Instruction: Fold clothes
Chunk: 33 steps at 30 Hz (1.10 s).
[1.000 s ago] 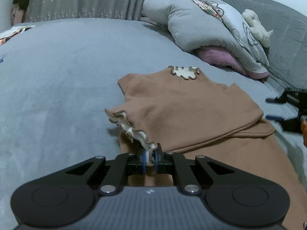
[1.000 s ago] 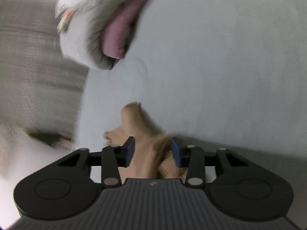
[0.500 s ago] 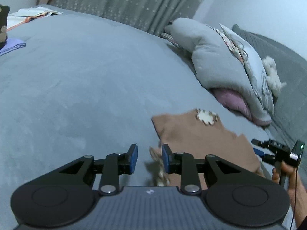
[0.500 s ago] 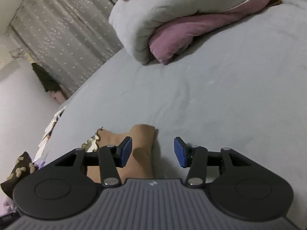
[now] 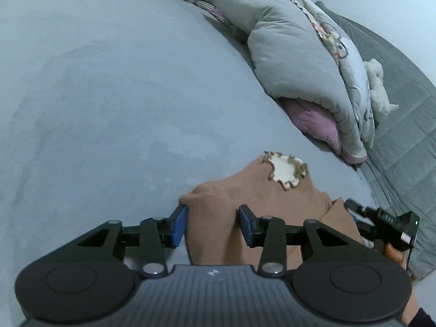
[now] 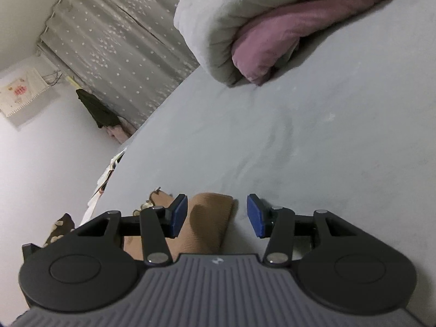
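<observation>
A tan ribbed top (image 5: 272,199) with a cream frilled collar (image 5: 286,170) lies folded on the grey bed. My left gripper (image 5: 212,229) is open above the garment's left shoulder, its blue pads apart, with cloth showing between them. My right gripper (image 6: 216,216) is open over the other shoulder (image 6: 209,218); cloth shows between its pads, nearer the left one. The right gripper also shows in the left wrist view (image 5: 381,226), at the garment's right side.
A grey bedsheet (image 5: 109,95) spreads wide to the left and ahead. A folded grey and pink quilt (image 5: 308,68) with a white plush toy (image 5: 378,90) lies at the head. Curtains (image 6: 114,49), a wall and hanging clothes (image 6: 96,109) stand beyond the bed.
The left gripper let go of the frilled hem and opened, and the right opened wider off the cloth. Both have moved to the garment's shoulders.
</observation>
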### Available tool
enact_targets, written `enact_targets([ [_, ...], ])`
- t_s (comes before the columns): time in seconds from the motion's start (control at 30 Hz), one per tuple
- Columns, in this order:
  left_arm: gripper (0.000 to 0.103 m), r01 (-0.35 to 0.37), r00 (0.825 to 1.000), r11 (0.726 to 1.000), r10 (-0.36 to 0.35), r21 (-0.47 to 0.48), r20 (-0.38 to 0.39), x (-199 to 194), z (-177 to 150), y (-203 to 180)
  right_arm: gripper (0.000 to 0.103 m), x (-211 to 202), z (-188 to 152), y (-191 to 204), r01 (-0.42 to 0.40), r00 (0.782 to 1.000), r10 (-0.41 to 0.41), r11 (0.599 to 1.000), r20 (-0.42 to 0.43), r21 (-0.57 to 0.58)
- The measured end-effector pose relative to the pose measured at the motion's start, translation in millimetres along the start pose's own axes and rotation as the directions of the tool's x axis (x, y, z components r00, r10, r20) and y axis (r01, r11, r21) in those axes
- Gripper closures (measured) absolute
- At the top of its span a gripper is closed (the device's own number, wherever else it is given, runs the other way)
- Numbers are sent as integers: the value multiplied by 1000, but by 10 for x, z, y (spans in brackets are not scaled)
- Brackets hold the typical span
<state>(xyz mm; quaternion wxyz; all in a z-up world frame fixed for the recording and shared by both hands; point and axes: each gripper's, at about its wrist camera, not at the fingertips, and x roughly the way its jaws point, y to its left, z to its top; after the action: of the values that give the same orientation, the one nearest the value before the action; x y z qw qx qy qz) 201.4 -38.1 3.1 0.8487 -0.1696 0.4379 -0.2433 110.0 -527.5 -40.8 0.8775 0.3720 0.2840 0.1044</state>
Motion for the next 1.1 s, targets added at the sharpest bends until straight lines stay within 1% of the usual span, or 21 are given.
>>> enact_targets([
  [0.03, 88, -2, 1000, 1000, 2, 5, -1, 12, 1, -1, 97, 33, 1, 56, 15, 999, -17, 999, -28, -41],
  [0.07, 89, -6, 1000, 999, 6, 33, -2, 6, 6, -39, 96, 74, -1, 138, 39, 996, -46, 994, -70, -98],
  [0.1, 90, -10, 1000, 999, 10, 47, -1, -1, 13, -61, 96, 72, -1, 152, 42, 996, -50, 993, -72, -109],
  [0.17, 91, -28, 999, 997, 26, 76, 25, -63, 66, -167, 97, 6, 46, 249, 47, 997, -55, 985, -49, -166],
  [0.33, 91, -28, 997, 994, 19, 108, 80, -214, 102, -260, 97, -110, 128, 454, 69, 998, -68, 970, 11, -234],
  [0.43, 90, -35, 995, 995, 27, 90, 95, -232, 75, -185, 97, -52, 116, 570, 128, 992, -126, 947, 26, -296],
  [0.5, 87, -40, 996, 992, 30, 119, 83, -211, -2, -155, 97, 86, 30, 525, 179, 982, -191, 929, -6, -323],
  [0.53, 86, -41, 996, 993, 32, 113, 78, -213, -20, -116, 97, 156, -15, 501, 203, 975, -223, 919, -22, -337],
  [0.57, 86, -29, 996, 997, 22, 73, 88, -251, -16, -32, 97, 158, -34, 463, 200, 976, -216, 923, -14, -327],
  [0.63, 89, -31, 989, 999, 28, 15, 144, -383, 14, 111, 96, 128, -2, 412, 190, 979, -203, 935, -12, -299],
  [0.7, 89, -34, 982, 999, 38, -25, 185, -497, 34, 220, 96, 71, 38, 419, 201, 978, -206, 932, 14, -303],
  [0.73, 89, -30, 980, 998, 38, -46, 193, -537, 51, 282, 96, 43, 50, 428, 204, 978, -205, 927, 30, -314],
  [0.77, 89, -24, 983, 998, 35, -62, 181, -538, 63, 323, 99, 1, 69, 429, 216, 976, -207, 926, 62, -310],
  [0.8, 89, -22, 985, 998, 33, -64, 172, -522, 70, 319, 99, -47, 84, 433, 261, 965, -237, 917, 113, -303],
  [0.83, 87, -16, 989, 998, 24, -56, 145, -483, 65, 311, 99, -80, 92, 437, 280, 958, -248, 914, 141, -295],
  [0.87, 86, -12, 992, 998, 19, -54, 122, -442, 52, 308, 97, -165, 136, 378, 260, 961, -223, 933, 166, -250],
  [0.9, 84, -9, 995, 998, 14, -54, 101, -401, 39, 306, 95, -225, 181, 286, 209, 971, -181, 959, 154, -189],
  [0.93, 80, -5, 996, 998, 10, -61, 87, -351, 27, 306, 91, -242, 194, 230, 181, 978, -161, 971, 131, -159],
  [0.97, 79, 5, 997, 997, 1, -72, 78, -312, 15, 314, 83, -257, 206, 176, 154, 984, -141, 979, 108, -130],
  [1.03, 73, 23, 997, 995, -16, -99, 70, -233, 0, 320, 72, -251, 201, 114, 126, 990, -118, 987, 78, -102],
  [1.1, 73, 38, 997, 991, -29, -125, 69, -178, 6, 305, 69, -175, 142, -18, 60, 998, -59, 998, 9, -22],
])
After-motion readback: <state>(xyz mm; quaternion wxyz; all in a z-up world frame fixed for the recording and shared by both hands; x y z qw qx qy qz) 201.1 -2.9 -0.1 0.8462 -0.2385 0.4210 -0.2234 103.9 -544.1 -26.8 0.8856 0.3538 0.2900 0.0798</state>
